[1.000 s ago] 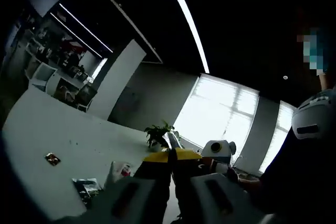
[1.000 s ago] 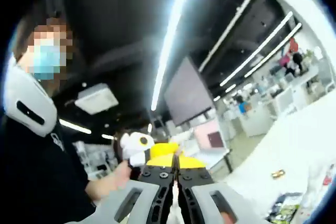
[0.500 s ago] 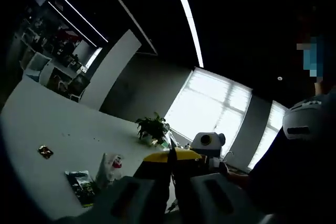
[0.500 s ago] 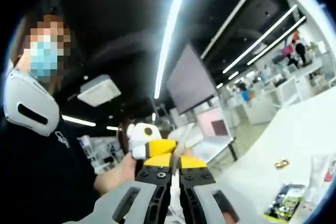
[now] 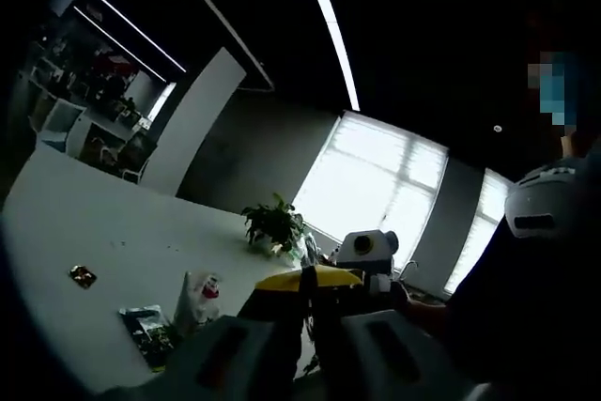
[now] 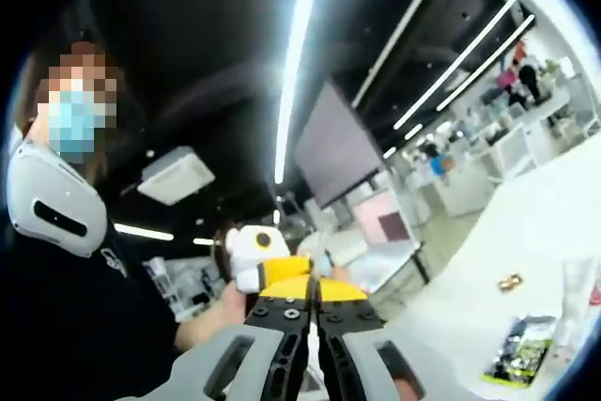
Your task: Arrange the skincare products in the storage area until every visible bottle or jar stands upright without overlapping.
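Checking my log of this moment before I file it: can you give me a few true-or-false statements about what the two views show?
1. Both tools, left tool and right tool, have their jaws closed. True.
2. A white tube stands on the white table. True.
3. The left tool grips the tube. False: the tube stands apart from it.
4. A potted plant sits on the table. True.
5. The dark packet stands upright. False: it lies flat.

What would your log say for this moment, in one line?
left gripper: shut, raised | right gripper: shut, raised | white table: tube, dark packet lying | nothing held
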`<state>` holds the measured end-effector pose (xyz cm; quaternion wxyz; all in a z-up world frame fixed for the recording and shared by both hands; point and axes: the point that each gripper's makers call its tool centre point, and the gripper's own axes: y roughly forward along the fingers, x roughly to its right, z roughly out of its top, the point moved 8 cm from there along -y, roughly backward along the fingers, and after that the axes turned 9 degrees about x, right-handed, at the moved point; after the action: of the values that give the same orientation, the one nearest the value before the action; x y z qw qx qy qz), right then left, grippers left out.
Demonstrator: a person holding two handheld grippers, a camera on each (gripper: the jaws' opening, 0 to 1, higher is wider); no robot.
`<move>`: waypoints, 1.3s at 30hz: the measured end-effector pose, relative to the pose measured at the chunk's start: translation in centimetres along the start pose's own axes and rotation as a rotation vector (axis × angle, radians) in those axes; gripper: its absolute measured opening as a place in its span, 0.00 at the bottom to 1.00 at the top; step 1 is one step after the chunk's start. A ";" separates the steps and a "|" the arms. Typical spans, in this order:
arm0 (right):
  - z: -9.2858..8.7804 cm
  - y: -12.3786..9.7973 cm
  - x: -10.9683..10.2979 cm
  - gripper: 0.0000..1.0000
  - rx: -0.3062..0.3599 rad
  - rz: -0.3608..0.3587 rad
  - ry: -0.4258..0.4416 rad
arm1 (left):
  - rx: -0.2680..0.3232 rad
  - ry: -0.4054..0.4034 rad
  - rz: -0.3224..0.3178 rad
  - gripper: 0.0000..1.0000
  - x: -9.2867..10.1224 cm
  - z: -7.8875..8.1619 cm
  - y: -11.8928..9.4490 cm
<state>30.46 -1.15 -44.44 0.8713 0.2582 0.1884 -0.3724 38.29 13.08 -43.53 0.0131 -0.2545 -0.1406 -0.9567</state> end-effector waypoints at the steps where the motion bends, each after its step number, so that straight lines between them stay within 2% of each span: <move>1: 0.0 0.0 0.0 0.00 0.016 -0.003 0.017 | 0.010 0.010 0.002 0.04 0.0 0.0 0.0; 3: 0.3 0.0 0.2 0.00 0.064 -0.018 0.055 | 0.015 0.035 0.024 0.13 -0.3 -0.2 -0.1; 5: 0.5 -0.2 0.5 0.00 0.089 -0.033 0.077 | 0.007 0.025 0.032 0.16 -0.4 -0.4 -0.3; 10: 0.5 -0.4 0.6 0.00 0.116 -0.045 0.104 | 0.068 -0.043 0.050 0.09 -0.7 -0.7 -0.6; 12: 0.3 -0.4 0.6 0.00 0.118 -0.051 0.100 | 0.080 -0.055 0.062 0.04 -0.8 -0.8 -0.5; 15: 0.0 -0.5 0.8 0.00 0.133 -0.076 0.102 | 0.097 -0.106 0.082 0.02 -1.1 -1.1 -0.5; 18: -0.3 -0.5 1.2 0.00 0.141 -0.097 0.112 | 0.099 -0.126 0.110 0.00 -1.5 -1.4 -0.4; 25: -0.9 -0.6 1.8 0.00 0.155 -0.130 0.134 | 0.098 -0.184 0.131 0.00 -2.2 -1.9 -0.4; 33: -1.5 -0.8 2.7 0.00 0.132 -0.170 0.090 | 0.081 -0.243 0.148 0.00 -3.1 -2.8 -0.5; 39: -1.9 -1.1 3.2 0.17 0.118 -0.177 0.067 | 0.043 -0.271 0.148 0.00 -3.8 -3.7 -0.4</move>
<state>31.45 -2.47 -47.92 0.8115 0.3039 0.2172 -0.4494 39.78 12.23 -48.53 0.0697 -0.3905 -0.1424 -0.9068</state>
